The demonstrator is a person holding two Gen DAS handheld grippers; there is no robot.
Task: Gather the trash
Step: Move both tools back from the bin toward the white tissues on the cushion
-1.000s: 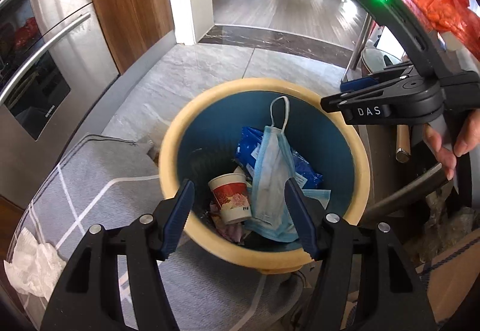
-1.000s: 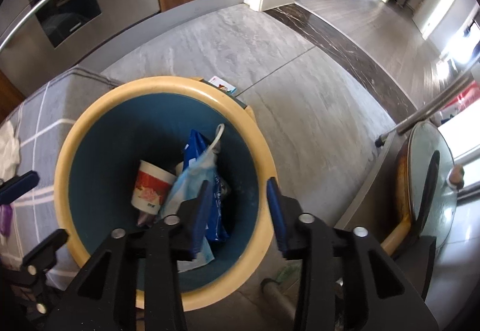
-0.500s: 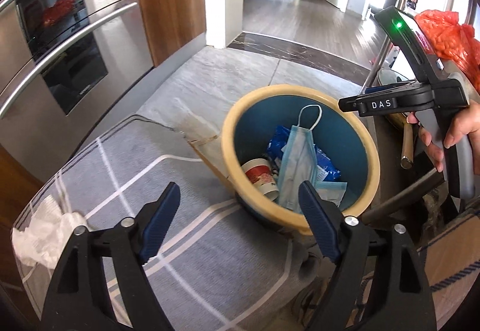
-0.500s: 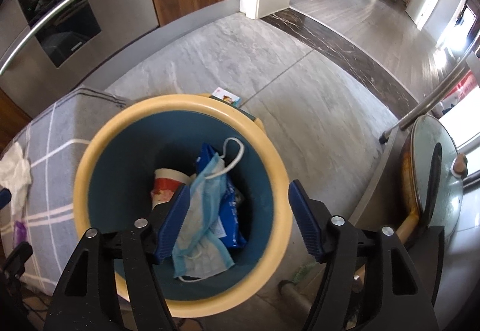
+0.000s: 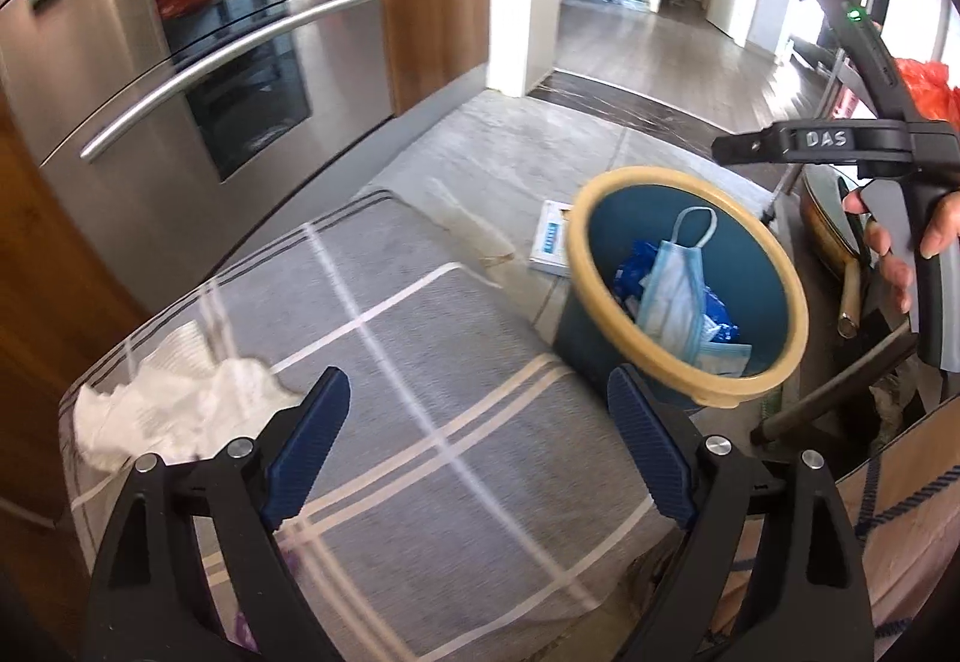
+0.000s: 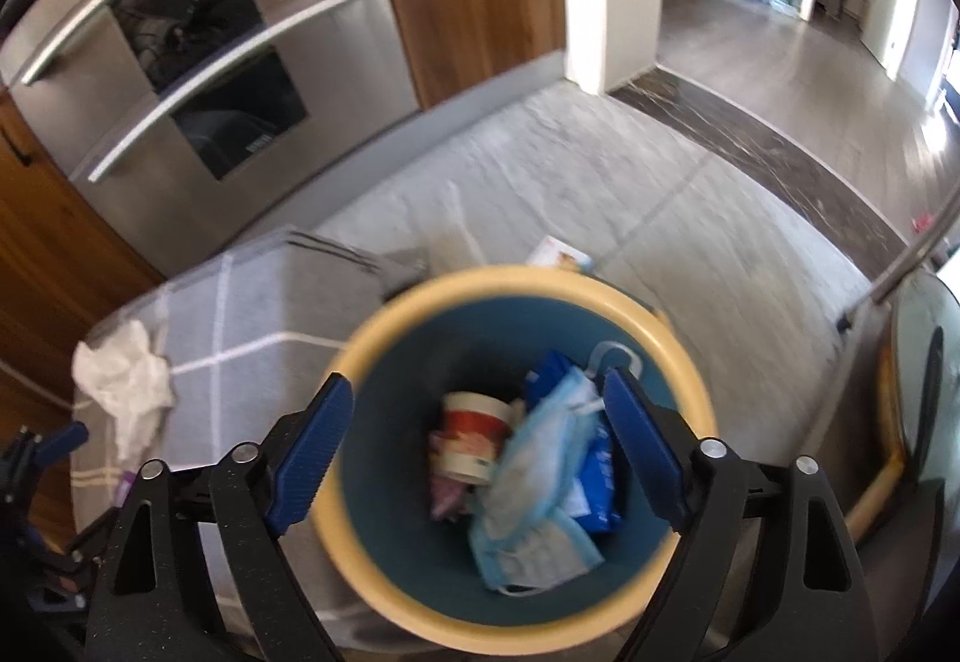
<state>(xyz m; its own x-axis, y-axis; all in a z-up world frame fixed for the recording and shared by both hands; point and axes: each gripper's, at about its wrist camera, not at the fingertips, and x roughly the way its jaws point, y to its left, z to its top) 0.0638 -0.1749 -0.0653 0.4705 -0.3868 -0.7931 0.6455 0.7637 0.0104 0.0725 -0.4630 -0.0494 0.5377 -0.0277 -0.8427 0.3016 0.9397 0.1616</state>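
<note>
A blue bin with a yellow rim [image 5: 600, 194] [image 6: 384, 326] holds a light-blue face mask [image 5: 672, 290] [image 6: 540, 476], a blue packet [image 5: 630, 266] and a red-and-white paper cup [image 6: 474, 440]. My right gripper [image 6: 477, 404] hangs above the bin's mouth, its jaws opening with nothing between them. My left gripper [image 5: 477, 404] is over a grey checked cloth [image 5: 420, 302], left of the bin; its jaws are opening and hold nothing. A crumpled white tissue [image 5: 174, 404] [image 6: 126, 380] lies on the cloth's far left, just left of the left fingertip.
A steel oven [image 5: 180, 62] and wooden cabinets stand behind the cloth. A small white card [image 5: 549, 242] lies on the floor by the bin. Right of the bin are a lidded pan [image 6: 924, 392], a cardboard box [image 5: 900, 512] and a hand [image 5: 900, 254] holding the right gripper.
Both grippers' jaws have spread wider. The mask left the right gripper's fingers and lies in the bin. The left gripper swung left from over the bin to over the cloth; the right one rose.
</note>
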